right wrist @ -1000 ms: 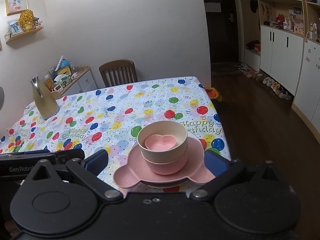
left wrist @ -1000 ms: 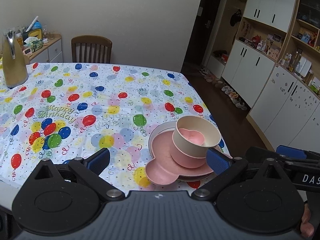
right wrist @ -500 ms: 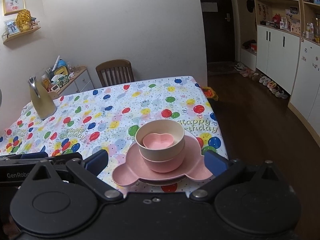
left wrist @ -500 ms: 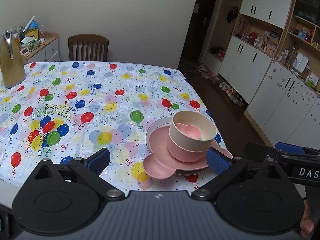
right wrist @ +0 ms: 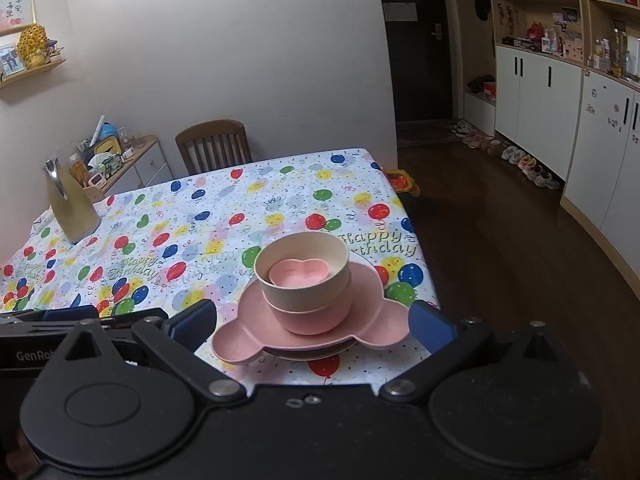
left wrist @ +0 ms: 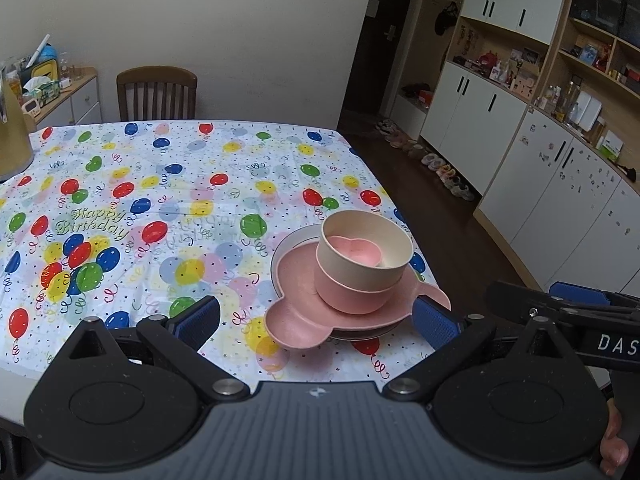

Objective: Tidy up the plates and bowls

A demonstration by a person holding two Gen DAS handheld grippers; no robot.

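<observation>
Both your left tongs (left wrist: 316,316) and right tongs (right wrist: 313,318) hang spread wide and empty short of the counter (left wrist: 168,184), where the cream bowl (left wrist: 364,250) holding a heart dish (right wrist: 299,272) nests in a pink bowl (right wrist: 310,316) on the eared pink plate (left wrist: 304,320) near the front right corner.

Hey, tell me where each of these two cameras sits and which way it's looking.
Left wrist view: on the left gripper, looking across the table toward the chair; its own open fingers show, with the right gripper at the right edge.
Right wrist view: on the right gripper, facing the same way; its open fingers show, with the left gripper at the left edge.
Shared: the stacked bowls on the pink plate, and the pitcher.
</observation>
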